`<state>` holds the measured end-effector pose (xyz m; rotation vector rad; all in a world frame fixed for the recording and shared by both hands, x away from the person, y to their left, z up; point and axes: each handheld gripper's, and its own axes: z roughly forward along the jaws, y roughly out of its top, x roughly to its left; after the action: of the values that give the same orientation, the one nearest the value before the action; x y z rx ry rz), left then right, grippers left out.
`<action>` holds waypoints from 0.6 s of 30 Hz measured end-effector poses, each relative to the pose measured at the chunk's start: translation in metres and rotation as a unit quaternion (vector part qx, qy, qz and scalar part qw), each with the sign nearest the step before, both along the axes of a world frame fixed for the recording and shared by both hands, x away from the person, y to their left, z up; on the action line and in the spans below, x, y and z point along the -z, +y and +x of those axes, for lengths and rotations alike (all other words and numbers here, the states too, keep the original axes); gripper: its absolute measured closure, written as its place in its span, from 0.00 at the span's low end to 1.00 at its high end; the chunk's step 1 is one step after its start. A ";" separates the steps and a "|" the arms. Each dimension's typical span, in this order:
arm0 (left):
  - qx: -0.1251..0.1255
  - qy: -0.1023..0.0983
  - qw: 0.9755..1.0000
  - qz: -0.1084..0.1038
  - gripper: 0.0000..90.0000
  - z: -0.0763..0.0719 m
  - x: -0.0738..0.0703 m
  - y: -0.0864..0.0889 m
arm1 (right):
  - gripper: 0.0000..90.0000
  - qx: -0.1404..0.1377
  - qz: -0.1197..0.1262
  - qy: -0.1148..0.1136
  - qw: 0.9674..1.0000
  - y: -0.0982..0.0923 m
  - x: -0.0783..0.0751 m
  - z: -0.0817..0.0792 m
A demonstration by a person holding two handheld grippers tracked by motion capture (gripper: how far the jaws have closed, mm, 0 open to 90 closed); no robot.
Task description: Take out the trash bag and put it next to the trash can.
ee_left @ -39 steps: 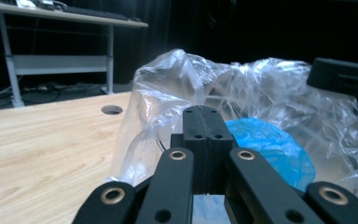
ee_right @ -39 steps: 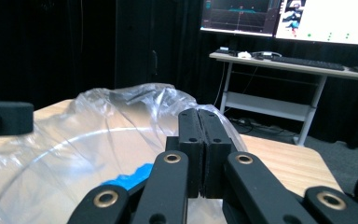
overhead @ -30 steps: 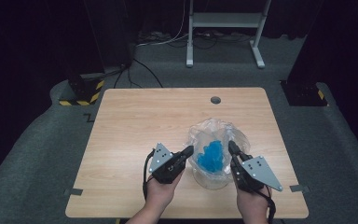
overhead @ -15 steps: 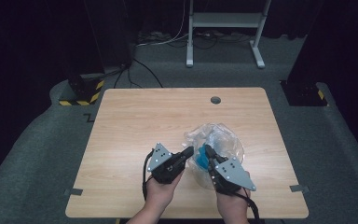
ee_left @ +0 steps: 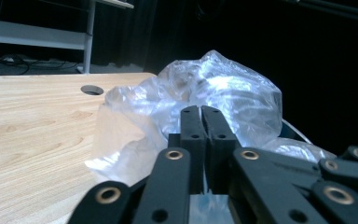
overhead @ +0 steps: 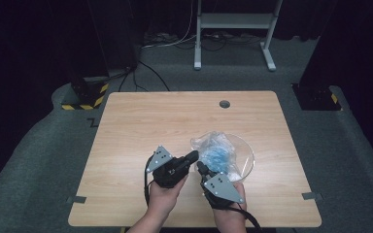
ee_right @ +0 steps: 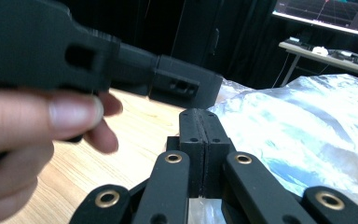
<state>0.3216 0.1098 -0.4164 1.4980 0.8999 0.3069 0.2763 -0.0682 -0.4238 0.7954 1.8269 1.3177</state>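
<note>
One crinkled clear plastic bag (overhead: 217,150) with something blue inside sits in one round glass bowl (overhead: 246,160) on the pale wooden table (overhead: 141,121), toward its near right. Two black tongs: the left gripper (overhead: 193,156) has its jaws together against the bag's film, having just eased apart a touch, though I can't tell if film is pinched; the right gripper (overhead: 199,166) is closed on nothing. Since a second ago, the right gripper has swung from the bowl's right to its left, close beside the other.

Bag (overhead: 217,154) in bowl (overhead: 246,162) blocks right; table (overhead: 141,126) left bare.
</note>
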 end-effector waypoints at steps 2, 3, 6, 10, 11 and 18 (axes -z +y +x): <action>-0.008 -0.002 1.000 -0.012 0.85 0.000 -0.004 0.003 | 1.00 0.000 -0.009 -0.008 1.000 0.002 0.001 -0.001; -0.013 -0.003 1.000 -0.014 0.74 0.001 -0.006 0.004 | 1.00 0.001 -0.013 -0.011 1.000 0.002 0.001 -0.001; -0.024 0.032 0.999 -0.011 0.39 0.008 -0.010 0.001 | 1.00 0.001 -0.019 -0.020 1.000 0.002 0.003 -0.002; 0.003 0.060 0.998 -0.002 0.38 0.016 -0.006 -0.006 | 1.00 -0.002 -0.031 -0.032 0.999 0.002 0.005 -0.003; 0.004 0.068 0.998 0.003 0.41 0.017 -0.005 -0.008 | 0.99 -0.004 -0.035 -0.037 0.999 0.002 0.006 -0.003; 0.026 0.091 0.995 -0.013 0.75 0.020 0.000 -0.004 | 0.93 -0.012 -0.051 -0.049 0.997 0.002 0.008 -0.005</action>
<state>0.3419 0.1058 -0.4162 1.5399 1.0027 0.1207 0.2712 -0.0658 -0.4318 0.6449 1.8151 1.2462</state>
